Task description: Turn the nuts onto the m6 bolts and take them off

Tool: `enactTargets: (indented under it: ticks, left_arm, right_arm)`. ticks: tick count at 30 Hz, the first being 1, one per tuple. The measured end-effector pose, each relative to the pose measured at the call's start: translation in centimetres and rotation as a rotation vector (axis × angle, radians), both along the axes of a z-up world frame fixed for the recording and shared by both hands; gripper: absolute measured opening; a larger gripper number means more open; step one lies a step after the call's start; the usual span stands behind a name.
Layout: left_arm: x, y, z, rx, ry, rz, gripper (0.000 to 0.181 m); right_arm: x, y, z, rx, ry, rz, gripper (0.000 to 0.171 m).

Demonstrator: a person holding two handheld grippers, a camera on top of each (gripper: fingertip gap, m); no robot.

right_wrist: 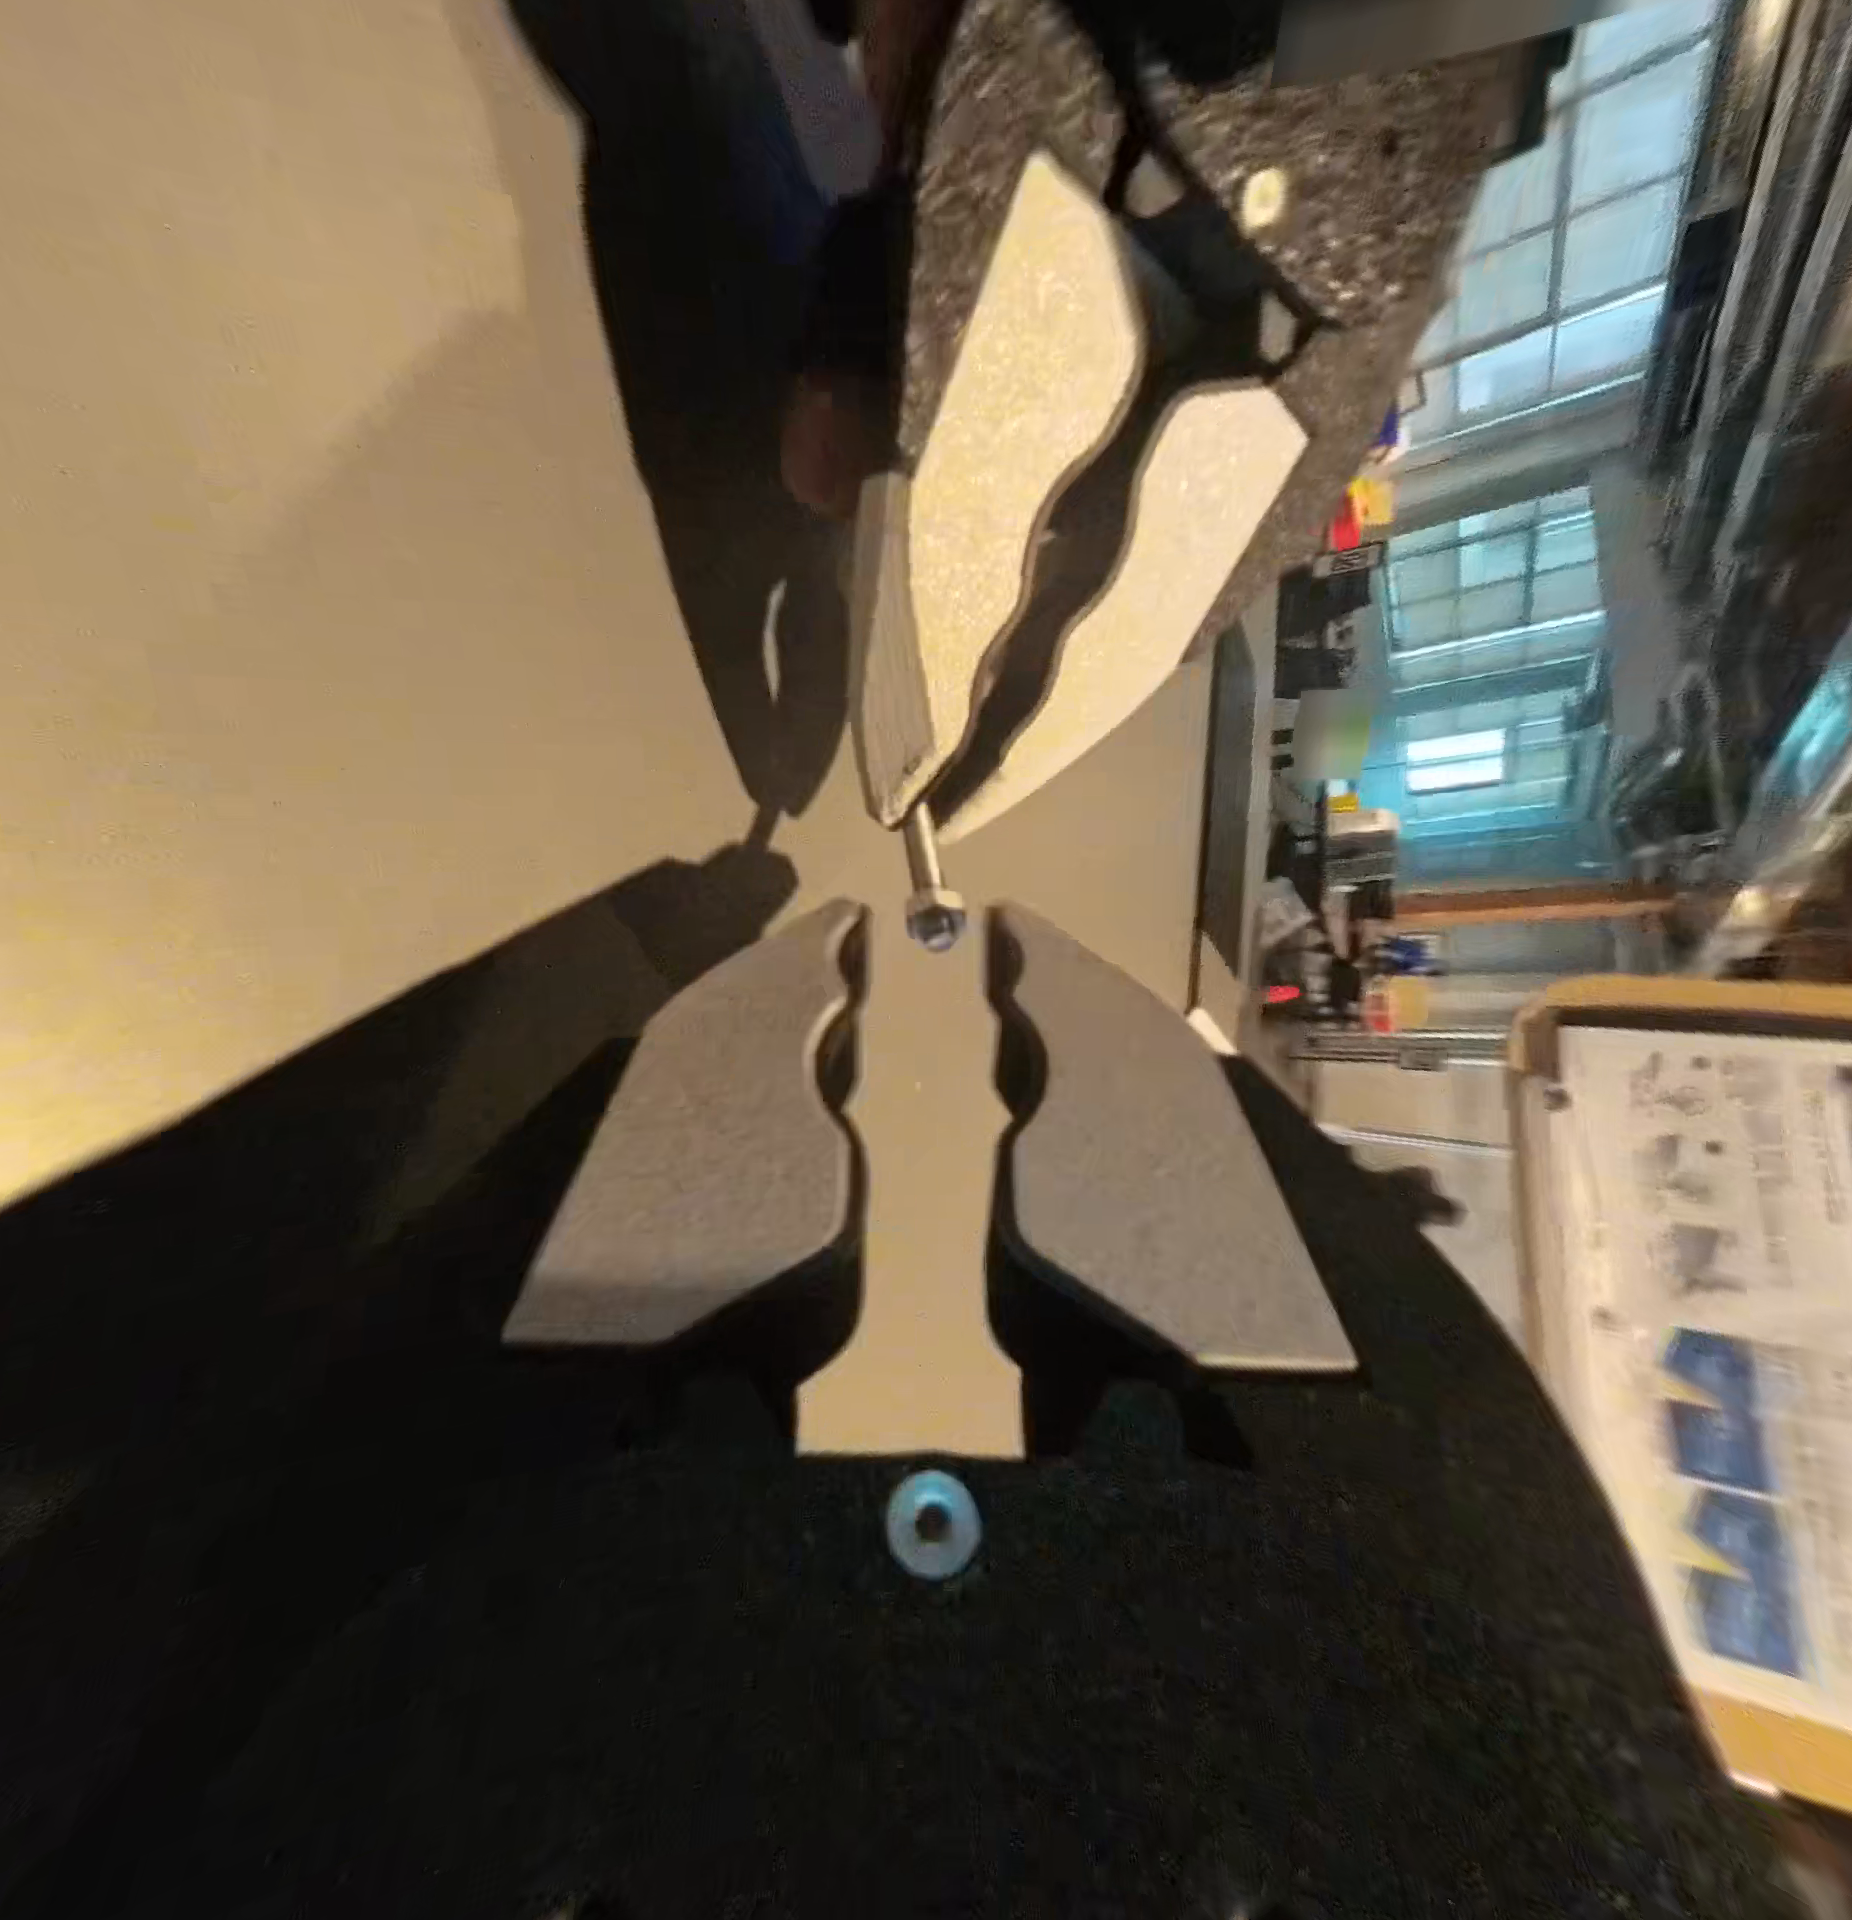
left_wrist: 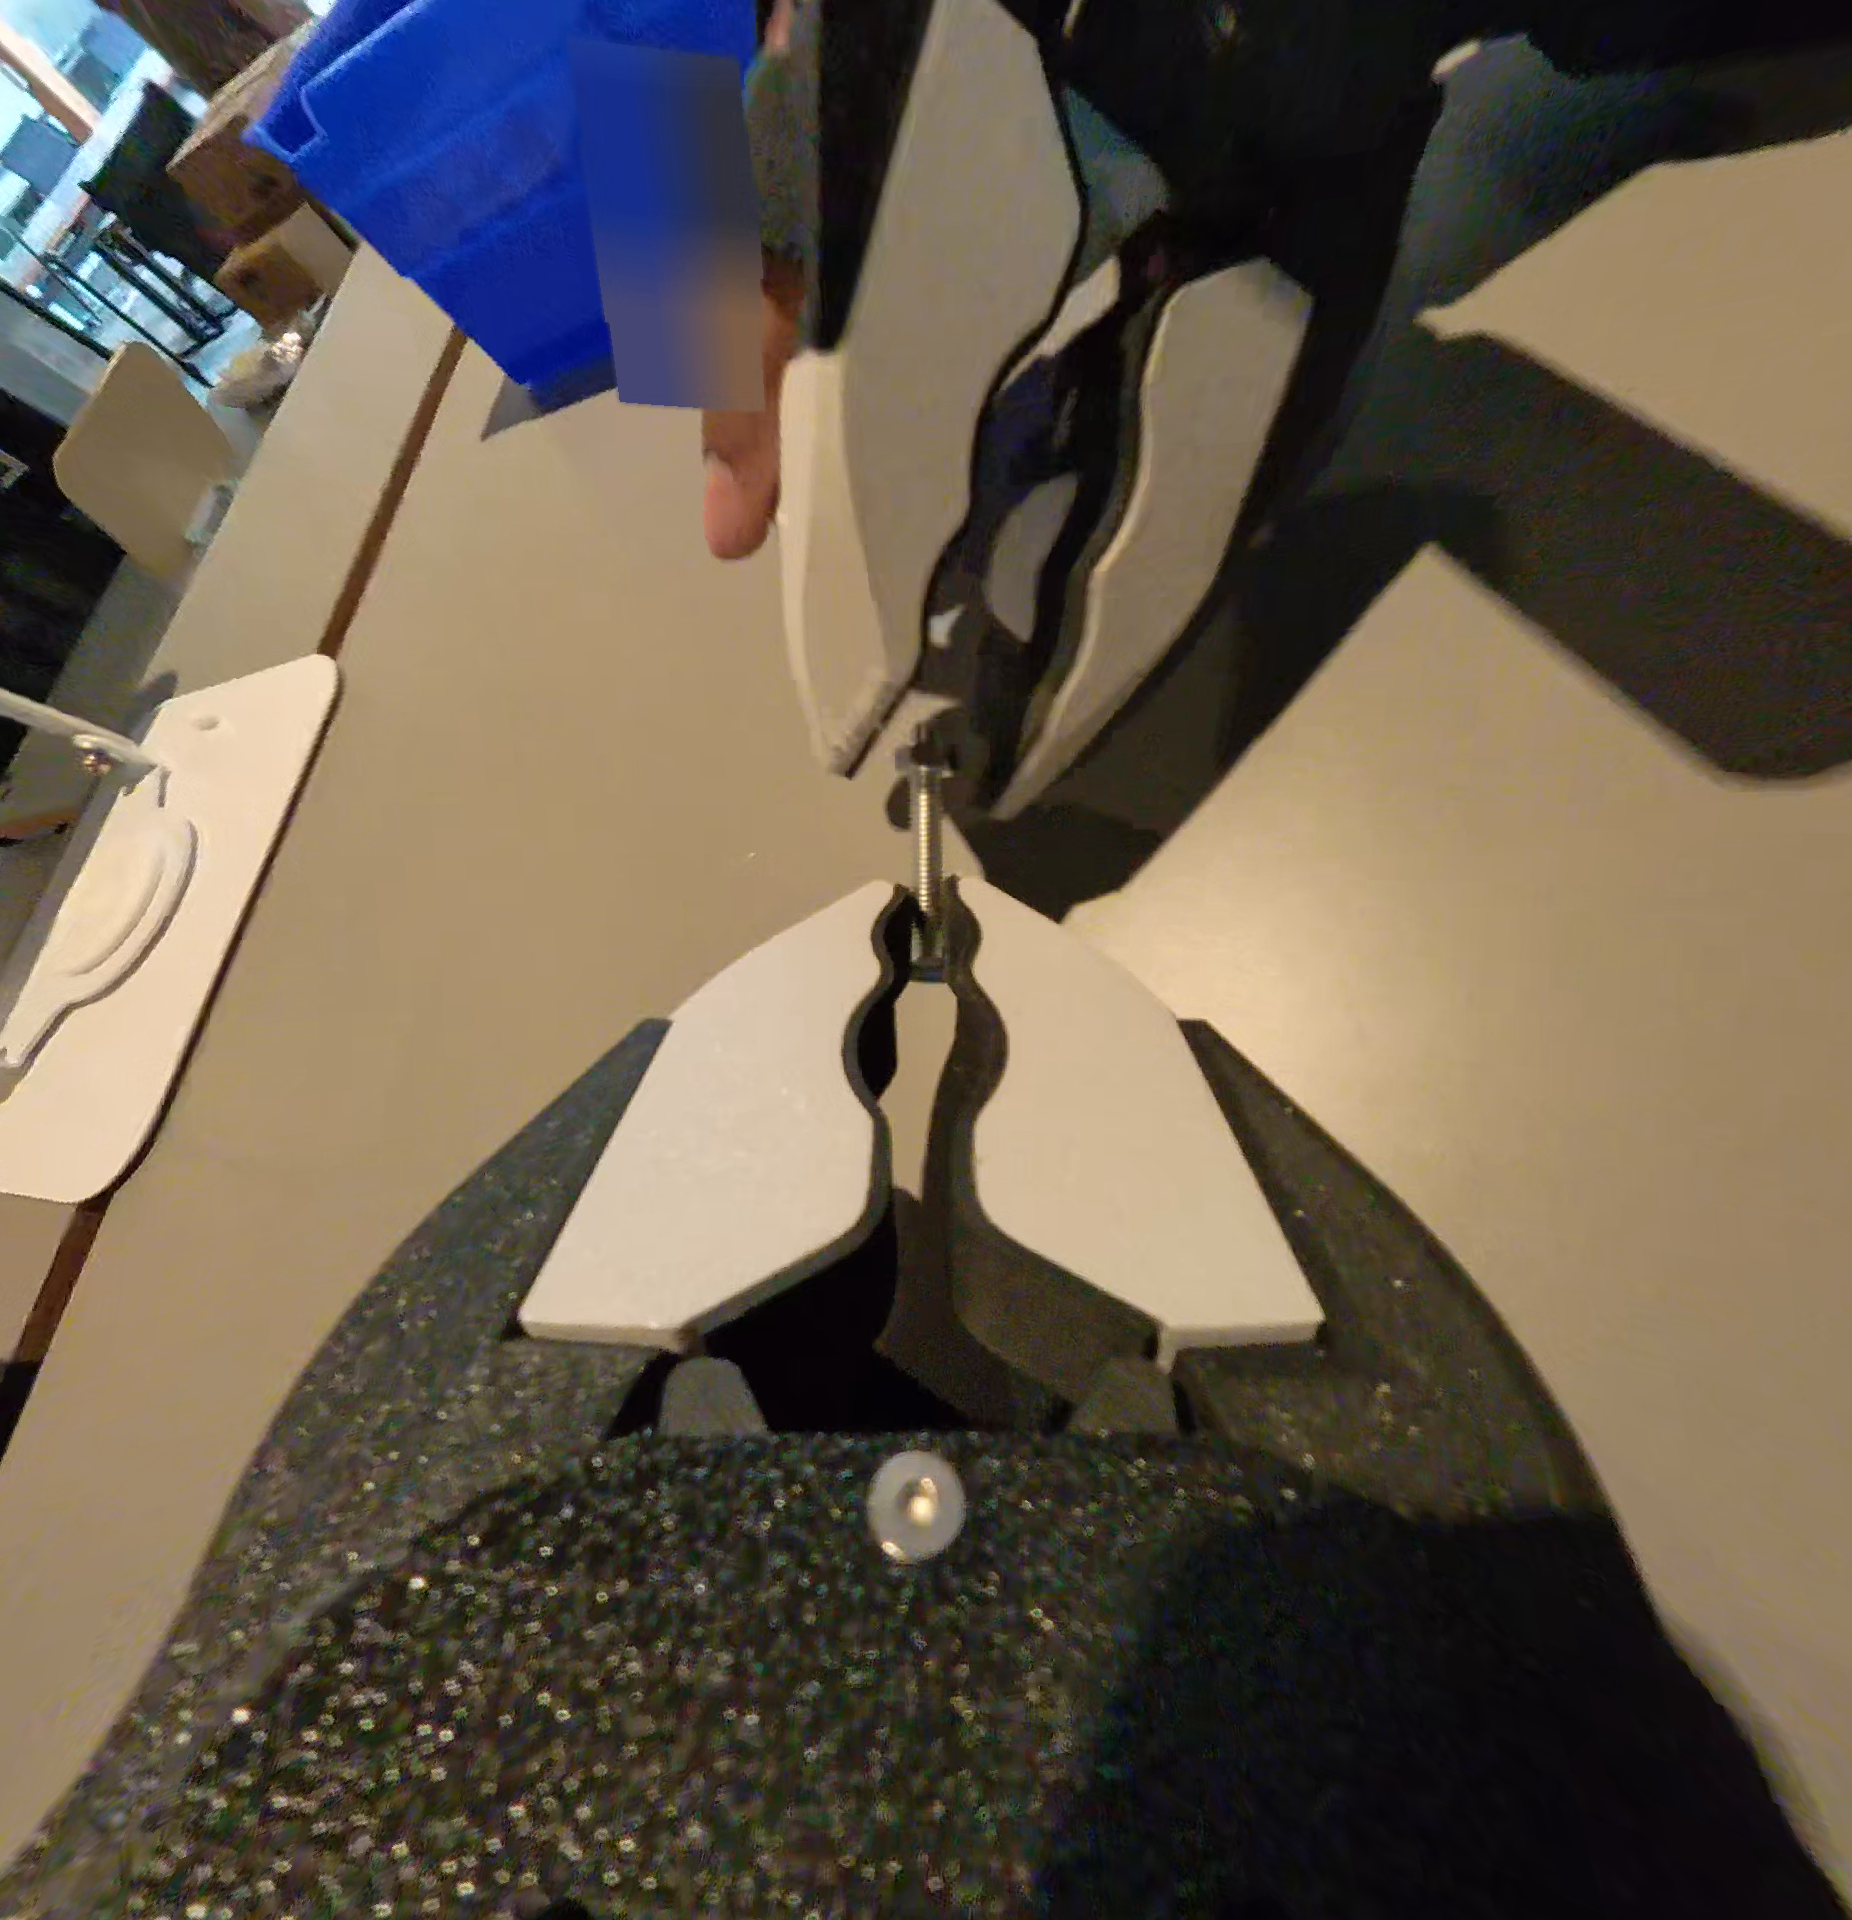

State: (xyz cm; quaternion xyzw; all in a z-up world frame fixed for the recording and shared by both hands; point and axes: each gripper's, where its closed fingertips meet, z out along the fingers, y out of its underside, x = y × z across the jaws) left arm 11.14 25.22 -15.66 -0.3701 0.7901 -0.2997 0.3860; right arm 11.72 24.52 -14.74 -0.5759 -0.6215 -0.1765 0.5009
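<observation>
My left gripper point(left_wrist: 927, 896) is shut on the head end of a silver bolt point(left_wrist: 929, 831) and holds it above the beige table point(left_wrist: 548, 748). A nut point(left_wrist: 920, 764) sits near the bolt's free end. My right gripper point(right_wrist: 927, 914) faces it, open, with the nut point(right_wrist: 934, 923) between its fingertips, a gap on each side. The left wrist view shows the right gripper point(left_wrist: 927, 767) coming in from the top. The right wrist view shows the left gripper point(right_wrist: 917, 805) clamped on the bolt point(right_wrist: 922, 854).
A blue bin point(left_wrist: 465, 187) stands at the table's far left. A white moulded board point(left_wrist: 205, 831) lies at the left edge. A cardboard box with printed sheets point(right_wrist: 1680, 1351) lies to the right. A person's finger point(left_wrist: 740, 499) shows beside the right gripper.
</observation>
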Motion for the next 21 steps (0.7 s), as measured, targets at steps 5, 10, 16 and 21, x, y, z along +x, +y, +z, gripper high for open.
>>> enactTargets:
  ticks: [5,10,16,21]
  left_arm:
    - [0.1,0.7,1.2,0.041,-0.068,0.031,0.005]
    - [0.3,0.5,1.3,0.131,-0.092,0.014,0.005]
    - [0.2,0.0,0.8,0.048,-0.046,-0.002,0.005]
    - [0.0,0.3,1.1,-0.072,-0.041,0.017,0.006]
  right_arm:
    - [-0.3,-0.3,1.9,-0.317,0.480,-0.085,0.034]
    - [-0.2,0.5,2.2,-0.533,0.730,-0.188,0.017]
    - [-0.5,-0.3,1.3,-0.286,0.340,-0.087,0.008]
    - [-0.7,0.0,2.2,0.118,0.030,0.017,0.012]
